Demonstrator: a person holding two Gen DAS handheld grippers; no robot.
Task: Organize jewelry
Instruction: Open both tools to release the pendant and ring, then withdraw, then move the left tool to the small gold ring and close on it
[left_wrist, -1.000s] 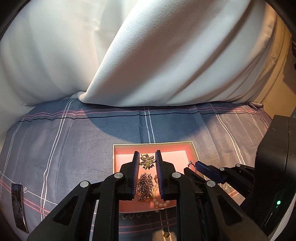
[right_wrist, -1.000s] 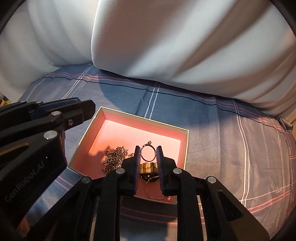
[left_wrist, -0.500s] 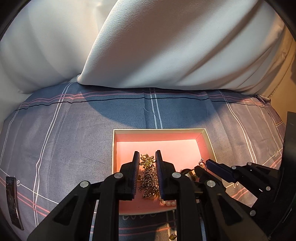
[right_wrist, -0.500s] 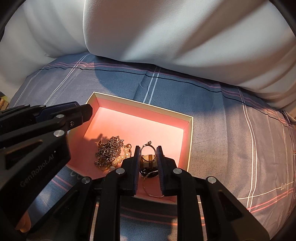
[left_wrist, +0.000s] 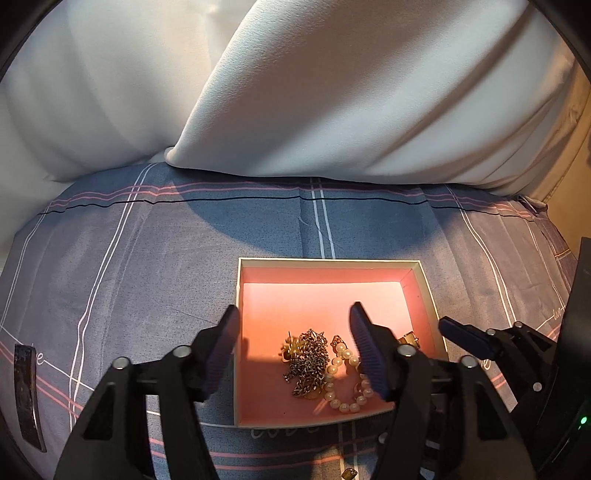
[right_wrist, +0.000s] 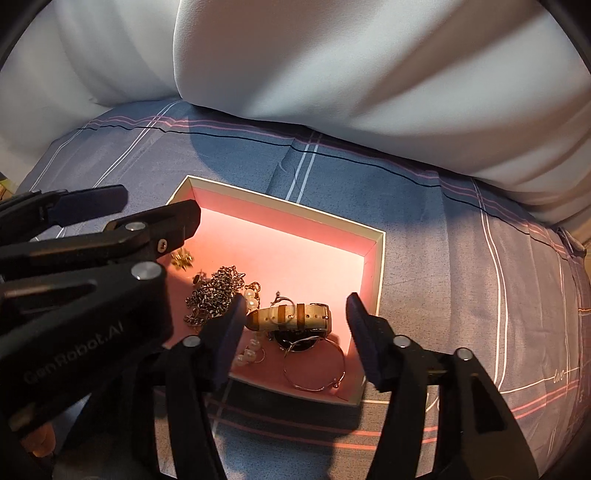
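Take the pink box (left_wrist: 424, 288) on the bed as your landmark. Your left gripper (left_wrist: 291, 347) hangs over its left half, jaws just sprung wide and empty, the chain (left_wrist: 308, 363) below. Your right gripper (right_wrist: 295, 328), likewise just opened, straddles the watch (right_wrist: 295, 317), its strap lying crosswise between them.

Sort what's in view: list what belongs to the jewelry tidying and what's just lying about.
Job:
box
chain
pearls
brooch
watch
bangle
left gripper, open
right gripper, open

Lying about:
pillows
bedsheet
dark strip
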